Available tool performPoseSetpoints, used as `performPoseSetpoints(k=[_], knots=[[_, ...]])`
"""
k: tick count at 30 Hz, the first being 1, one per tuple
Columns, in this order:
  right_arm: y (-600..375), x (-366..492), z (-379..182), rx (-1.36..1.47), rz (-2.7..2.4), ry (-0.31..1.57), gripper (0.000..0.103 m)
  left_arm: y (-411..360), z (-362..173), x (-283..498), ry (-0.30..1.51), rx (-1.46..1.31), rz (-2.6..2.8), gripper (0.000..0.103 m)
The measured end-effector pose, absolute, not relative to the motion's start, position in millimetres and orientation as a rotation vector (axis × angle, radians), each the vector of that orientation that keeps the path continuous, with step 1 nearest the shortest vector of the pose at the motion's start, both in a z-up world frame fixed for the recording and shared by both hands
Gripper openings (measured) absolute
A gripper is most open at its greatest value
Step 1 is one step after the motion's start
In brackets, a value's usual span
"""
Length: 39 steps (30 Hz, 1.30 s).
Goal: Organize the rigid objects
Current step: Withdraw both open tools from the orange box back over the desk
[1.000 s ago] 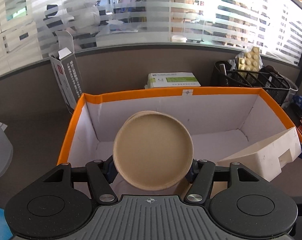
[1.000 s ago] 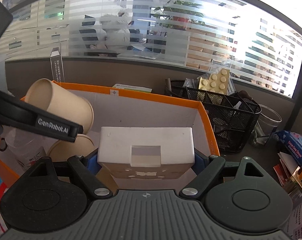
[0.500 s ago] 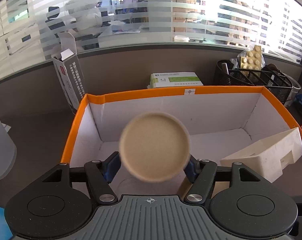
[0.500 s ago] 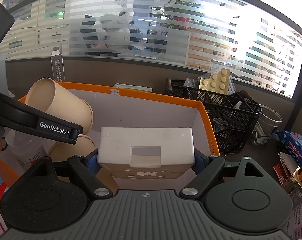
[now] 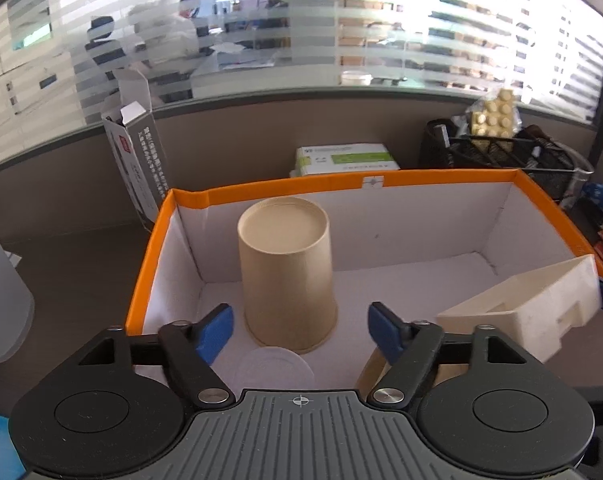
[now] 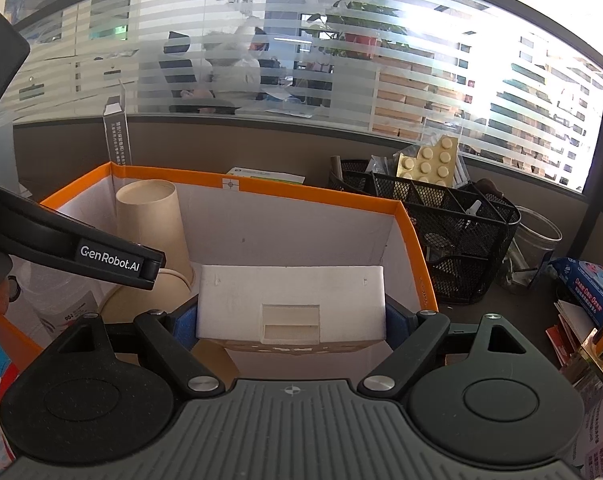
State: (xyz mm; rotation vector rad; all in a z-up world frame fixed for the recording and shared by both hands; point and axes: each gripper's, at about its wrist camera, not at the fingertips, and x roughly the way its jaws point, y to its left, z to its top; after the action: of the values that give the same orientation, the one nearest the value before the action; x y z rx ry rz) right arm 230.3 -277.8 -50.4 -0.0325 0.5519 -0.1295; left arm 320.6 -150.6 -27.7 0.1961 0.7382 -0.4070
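Left gripper (image 5: pixel 301 326) jaws spread wide, we note the tan paper cup (image 5: pixel 287 276) inverted inside the orange-rimmed white cardboard box (image 5: pixel 441 178), placed; right gripper (image 6: pixel 291 320) clamps the white foam block (image 6: pixel 291 298), unplaced.

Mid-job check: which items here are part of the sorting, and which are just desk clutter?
In play: paper cup, upside down in the orange-rimmed box; white foam block in the right claw; open left claw.

Clutter: mesh organizer, green carton.
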Motion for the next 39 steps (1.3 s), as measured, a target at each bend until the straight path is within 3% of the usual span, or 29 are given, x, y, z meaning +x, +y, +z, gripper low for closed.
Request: performPoseSetpoints(k=[5, 16, 24, 32, 34, 39], knots=[[-271, 219, -42, -0.042, -0.12, 0.526, 0.084, -141, -2, 295, 0.654, 0.226, -0.403, 0.092], [-255, 143, -16, -0.034, -0.132, 0.429, 0.088, -67, 45, 223, 0.49, 0.193, -0.392, 0.103], [-246, 72, -8, -0.037, -0.155, 0.374, 0.088, -17, 20, 186, 0.516, 0.123, -0.382, 0.103], [-226, 34, -52, -0.069, -0.151, 0.475, 0.089, 20, -15, 166, 0.596, 0.094, -0.364, 0.103], [-226, 26, -60, -0.089, -0.185, 0.474, 0.103, 26, -23, 160, 0.606, 0.099, -0.36, 0.103], [-238, 31, -67, -0.064, -0.236, 0.475, 0.103, 34, -37, 152, 0.647, 0.08, -0.377, 0.103]])
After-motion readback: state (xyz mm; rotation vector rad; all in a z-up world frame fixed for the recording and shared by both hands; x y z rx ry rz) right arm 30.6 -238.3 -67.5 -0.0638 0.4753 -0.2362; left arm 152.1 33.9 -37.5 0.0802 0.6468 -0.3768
